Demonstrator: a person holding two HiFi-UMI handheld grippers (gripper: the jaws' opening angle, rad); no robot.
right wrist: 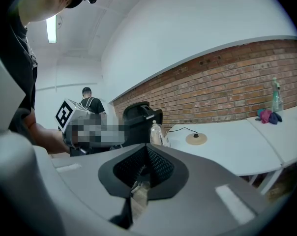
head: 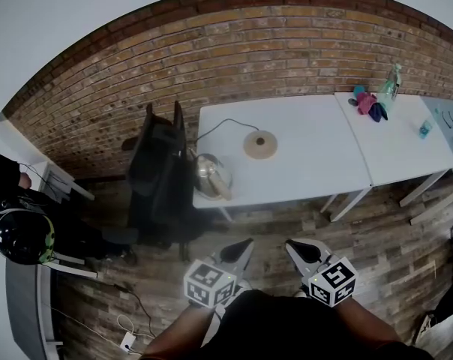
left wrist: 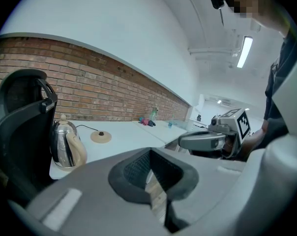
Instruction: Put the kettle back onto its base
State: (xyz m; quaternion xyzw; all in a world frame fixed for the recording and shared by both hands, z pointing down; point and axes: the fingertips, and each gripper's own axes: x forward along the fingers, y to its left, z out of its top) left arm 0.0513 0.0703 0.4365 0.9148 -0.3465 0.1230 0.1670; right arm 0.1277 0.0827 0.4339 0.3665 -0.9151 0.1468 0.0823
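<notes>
A steel kettle [head: 211, 175] with a cream handle stands at the front left corner of the white table [head: 316, 163]. Its round cream base [head: 259, 144] lies further back on the table, its cord trailing to the left. Both appear in the left gripper view as kettle [left wrist: 66, 144] and base [left wrist: 101, 136], and in the right gripper view as kettle [right wrist: 157, 133] and base [right wrist: 196, 139]. My left gripper [head: 244, 245] and right gripper [head: 294, 245] hover side by side over the floor, short of the table. Both are shut with nothing in them.
A black office chair [head: 159, 175] stands against the table's left end, close to the kettle. A second white table [head: 406, 145] to the right carries a bottle [head: 390, 85] and cloths [head: 367, 102]. A person sits at the far left; cables [head: 129, 328] lie on the wooden floor.
</notes>
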